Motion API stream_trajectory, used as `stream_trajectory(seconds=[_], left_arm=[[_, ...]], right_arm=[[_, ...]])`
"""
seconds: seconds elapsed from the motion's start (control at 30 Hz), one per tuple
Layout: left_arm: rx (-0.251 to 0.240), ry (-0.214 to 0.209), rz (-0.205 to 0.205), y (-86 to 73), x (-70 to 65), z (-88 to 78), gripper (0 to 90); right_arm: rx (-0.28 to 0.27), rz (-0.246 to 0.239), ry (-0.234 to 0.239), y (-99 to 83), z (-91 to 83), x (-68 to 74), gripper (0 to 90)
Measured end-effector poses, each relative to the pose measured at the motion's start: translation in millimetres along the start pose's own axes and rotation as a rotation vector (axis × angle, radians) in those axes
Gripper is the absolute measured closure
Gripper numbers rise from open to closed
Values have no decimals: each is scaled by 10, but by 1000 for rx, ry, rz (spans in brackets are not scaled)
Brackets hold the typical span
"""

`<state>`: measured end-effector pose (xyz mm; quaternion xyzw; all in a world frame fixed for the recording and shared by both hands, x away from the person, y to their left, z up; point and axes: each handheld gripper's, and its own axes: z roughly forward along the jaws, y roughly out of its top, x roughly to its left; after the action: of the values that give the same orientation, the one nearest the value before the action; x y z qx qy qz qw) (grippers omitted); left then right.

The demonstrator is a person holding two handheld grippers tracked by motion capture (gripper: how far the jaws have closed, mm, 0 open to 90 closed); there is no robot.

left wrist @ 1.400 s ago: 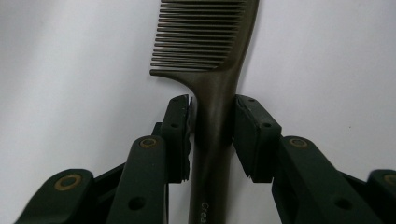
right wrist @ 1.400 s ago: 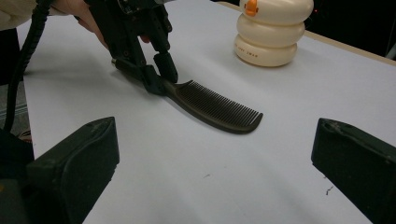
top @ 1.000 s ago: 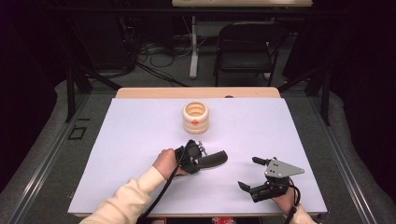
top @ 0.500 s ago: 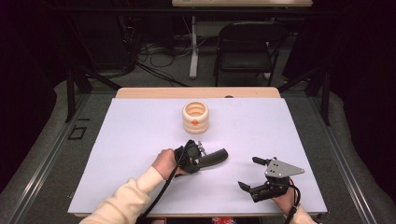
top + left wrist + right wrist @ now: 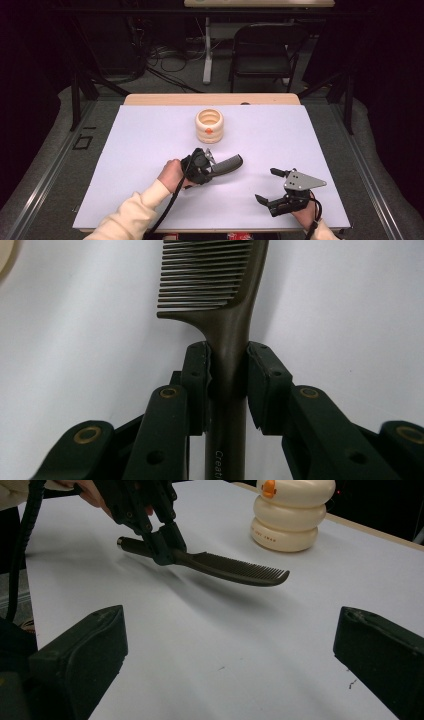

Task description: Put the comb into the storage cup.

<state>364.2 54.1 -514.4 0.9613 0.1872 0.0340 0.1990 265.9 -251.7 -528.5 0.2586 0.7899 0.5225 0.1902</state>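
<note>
So the dark comb [image 5: 227, 315] is being gripped by its handle between the clenched pads of the left gripper [image 5: 207, 167], and it's being held just above the white table [image 5: 150, 135], near the middle, teeth end pointing right. A cream ribbed holder [image 5: 209, 125] is sitting farther back, while the right gripper [image 5: 272, 187] is being kept wide open at the near right.

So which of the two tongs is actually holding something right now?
The left tongs, clamped on the dark comb by its handle. The right tongs, near the table's front edge, stand open with nothing between them.
</note>
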Motion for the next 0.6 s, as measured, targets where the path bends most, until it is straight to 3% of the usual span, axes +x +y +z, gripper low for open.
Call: stream_trajectory(seconds=[0.2, 0.6], left_arm=[[-10, 4, 0, -23, 0, -39, 719], [-81, 10, -24, -126, 28, -138, 720]], right_arm=[[1, 1, 0, 1, -2, 3, 4], [0, 0, -1, 1, -4, 2, 4]])
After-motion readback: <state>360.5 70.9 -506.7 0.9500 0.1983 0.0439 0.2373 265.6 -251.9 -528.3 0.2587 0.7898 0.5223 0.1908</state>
